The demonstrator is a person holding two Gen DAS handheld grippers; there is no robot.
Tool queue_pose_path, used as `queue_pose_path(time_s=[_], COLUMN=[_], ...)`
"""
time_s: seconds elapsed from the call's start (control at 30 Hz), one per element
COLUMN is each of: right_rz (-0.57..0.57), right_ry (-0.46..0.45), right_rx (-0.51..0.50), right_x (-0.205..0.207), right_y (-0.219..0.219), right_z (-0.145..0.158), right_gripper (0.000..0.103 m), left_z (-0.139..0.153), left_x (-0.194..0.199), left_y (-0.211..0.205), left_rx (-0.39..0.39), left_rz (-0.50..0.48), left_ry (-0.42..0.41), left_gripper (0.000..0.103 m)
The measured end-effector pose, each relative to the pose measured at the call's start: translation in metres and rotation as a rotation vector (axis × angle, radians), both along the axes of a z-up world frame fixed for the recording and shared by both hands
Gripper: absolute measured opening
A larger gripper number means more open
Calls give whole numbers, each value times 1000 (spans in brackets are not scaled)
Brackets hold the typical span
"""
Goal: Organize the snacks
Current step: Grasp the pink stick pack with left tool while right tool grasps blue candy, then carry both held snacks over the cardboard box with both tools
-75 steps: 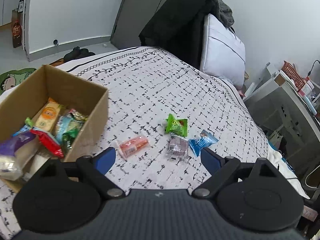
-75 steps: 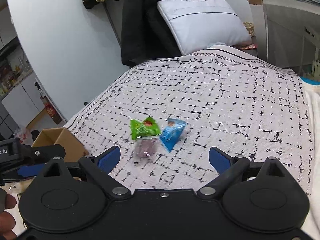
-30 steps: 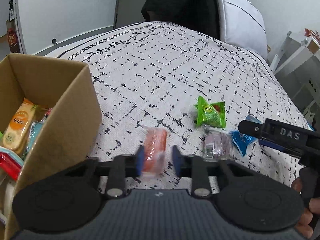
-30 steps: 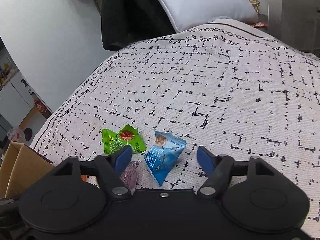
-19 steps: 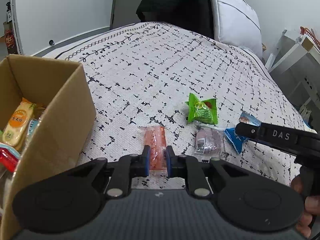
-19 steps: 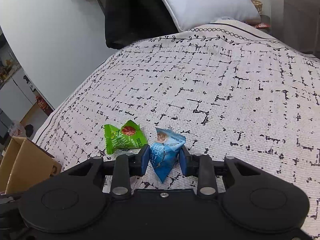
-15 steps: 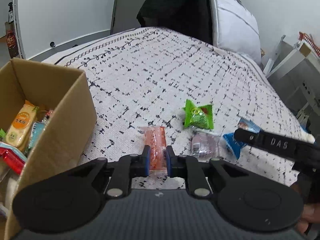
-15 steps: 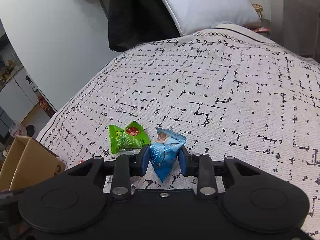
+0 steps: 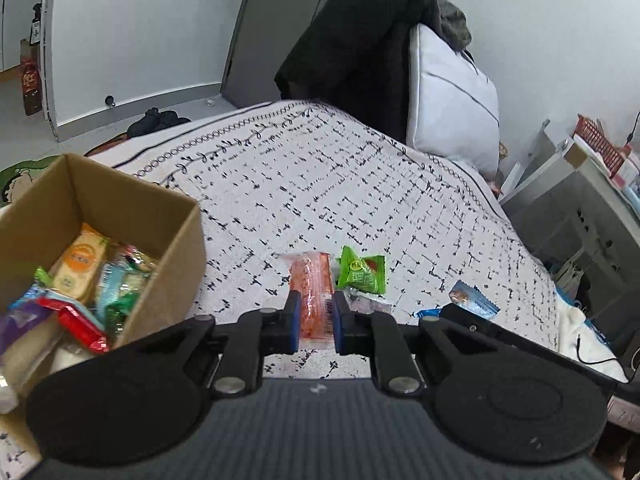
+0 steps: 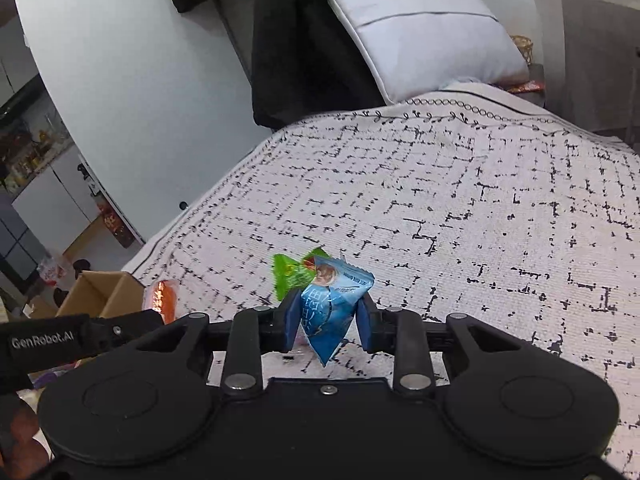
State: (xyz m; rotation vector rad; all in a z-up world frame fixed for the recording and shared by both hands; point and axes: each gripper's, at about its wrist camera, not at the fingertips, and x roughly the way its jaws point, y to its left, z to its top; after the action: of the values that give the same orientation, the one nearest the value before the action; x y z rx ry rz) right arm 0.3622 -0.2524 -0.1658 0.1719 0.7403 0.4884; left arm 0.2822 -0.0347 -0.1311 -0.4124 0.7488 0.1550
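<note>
Cardboard makes up the open box (image 9: 176,248) to the left of the left gripper (image 9: 314,320). Inside it lie a yellow-orange packet (image 9: 80,264), a red wrapper (image 9: 78,322), pale blue and green wrappers and a purple one at the near edge; the lowest layer is too jumbled to sort out, and the box's near corner is cut off by the gripper body.

Between the left fingers (image 9: 291,320) an orange snack packet (image 9: 312,292) is clamped by its lower half, its top standing clear ahead of the tips. Just right of those fingers a green snack packet (image 9: 362,274) lies on the bed (image 9: 360,184), with a clear-wrapped sweet (image 9: 366,302) touching its near side and largely hidden behind the right-hand finger.

The right gripper (image 10: 328,318) is pinched on a blue snack packet (image 10: 334,304), whose point hangs below the fingers (image 10: 290,320); these jaws have just been closing in on it. Beyond them, the same green packet peeks out, partly covered by the blue one. The clear sweet is almost wholly hidden there.

Bedding is white with black dashes and a vine border. A grey-white pillow (image 10: 432,24) leans at the head, dark clothes (image 10: 296,40) hang beside it, and a shelf unit (image 9: 576,208) stands to the far right. A hand (image 10: 20,448) shows blurred at the lower left corner of the right wrist view.
</note>
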Motion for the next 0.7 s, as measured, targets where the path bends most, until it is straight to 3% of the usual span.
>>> queue_pose_path(time_s=[0.7], right_rz=[15], right_ry=[-53], right_rx=[77], right_x=[-66], right_y=[19], right_z=[55], right_gripper=[29], left_z=[51], left_x=[-55], left_y=[45], left_rx=[-65], left_rz=[74], left_ry=[-61], left_gripper=[15])
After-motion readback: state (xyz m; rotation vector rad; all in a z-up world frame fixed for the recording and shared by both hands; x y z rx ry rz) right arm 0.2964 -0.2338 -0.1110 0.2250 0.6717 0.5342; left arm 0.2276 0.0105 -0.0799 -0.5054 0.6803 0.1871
